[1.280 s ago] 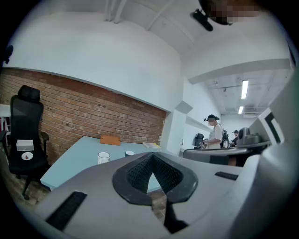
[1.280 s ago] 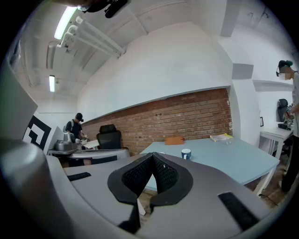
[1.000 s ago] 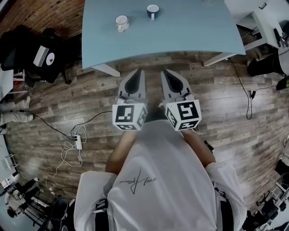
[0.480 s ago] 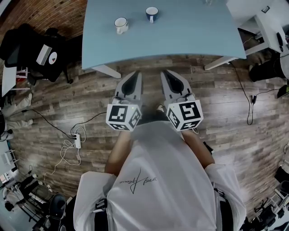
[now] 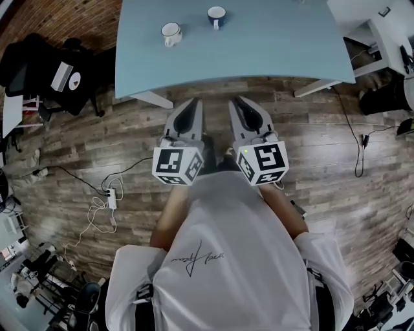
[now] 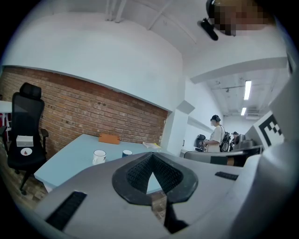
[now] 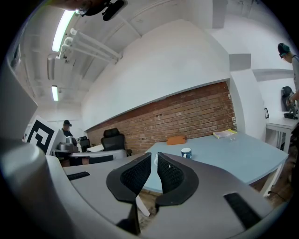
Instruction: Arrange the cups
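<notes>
The left gripper [image 5: 196, 102] was clenched shut on nothing, its jaw tips meeting, while the right gripper [image 5: 235, 101] was all but closed, only a thin slit between its black ribbed pads [image 7: 173, 175] and nothing in it. The person held the two side by side at chest height over the floor, short of the table's near edge, their marker cubes [image 5: 176, 165] against a white T-shirt [image 5: 226, 258].

Well ahead of both tools, the two cups stood upright and apart on the light-blue table [image 5: 278, 45]: a white mug [image 5: 171, 31] with a dark rim to the left, a blue cup [image 5: 217, 14] a little farther back to its right. Both showed pale insides from above; what they held could not be made out. A flat orange-brown object [image 6: 109, 138] lay at the table's far end.

The table stood on a wood-plank floor [image 5: 323, 149] before a brick wall [image 6: 93, 112]. A black office chair [image 5: 52, 71] sat to the left, and a power strip with loose cables [image 5: 111, 202] lay on the floor. A person in a cap [image 6: 216, 135] stood at a counter in the background.

Against the frames of a second earlier, cups and grippers were in much the same places.
</notes>
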Available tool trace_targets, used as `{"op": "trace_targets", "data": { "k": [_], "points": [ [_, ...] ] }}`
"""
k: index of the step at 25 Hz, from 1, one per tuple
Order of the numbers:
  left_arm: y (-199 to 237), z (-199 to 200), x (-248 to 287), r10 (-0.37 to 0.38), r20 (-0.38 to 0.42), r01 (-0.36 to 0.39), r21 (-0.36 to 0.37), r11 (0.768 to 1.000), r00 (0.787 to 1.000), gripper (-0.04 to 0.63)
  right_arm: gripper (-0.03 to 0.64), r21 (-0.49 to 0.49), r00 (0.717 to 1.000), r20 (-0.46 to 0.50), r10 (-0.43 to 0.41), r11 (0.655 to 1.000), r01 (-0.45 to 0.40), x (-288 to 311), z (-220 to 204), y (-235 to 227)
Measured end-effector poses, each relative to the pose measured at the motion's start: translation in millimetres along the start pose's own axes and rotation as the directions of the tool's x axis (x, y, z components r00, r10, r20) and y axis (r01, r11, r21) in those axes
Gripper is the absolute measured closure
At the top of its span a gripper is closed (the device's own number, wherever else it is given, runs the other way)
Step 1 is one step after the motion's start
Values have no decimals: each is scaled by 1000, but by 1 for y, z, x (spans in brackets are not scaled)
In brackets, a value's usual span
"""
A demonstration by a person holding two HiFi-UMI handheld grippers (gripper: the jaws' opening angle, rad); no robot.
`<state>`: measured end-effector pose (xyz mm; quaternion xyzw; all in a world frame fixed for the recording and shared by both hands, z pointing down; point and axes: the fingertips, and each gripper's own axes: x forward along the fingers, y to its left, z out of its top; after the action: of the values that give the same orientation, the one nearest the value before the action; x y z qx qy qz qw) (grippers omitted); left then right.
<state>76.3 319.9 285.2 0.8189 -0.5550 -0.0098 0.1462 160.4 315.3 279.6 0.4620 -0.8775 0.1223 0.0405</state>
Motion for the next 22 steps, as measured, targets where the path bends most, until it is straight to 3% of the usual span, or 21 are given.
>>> {"op": "trace_targets", "data": {
  "k": [11,22],
  "points": [
    [38,10,37,60,-4,-60,28,998,998,588,594,-42,999,-20,-30,999,29,55,2,-4],
    [89,21,79,41,-35,-41,5,999,999,588,594,-41,998,-57,-30,999,27,124,7,-5]
  ]
}}
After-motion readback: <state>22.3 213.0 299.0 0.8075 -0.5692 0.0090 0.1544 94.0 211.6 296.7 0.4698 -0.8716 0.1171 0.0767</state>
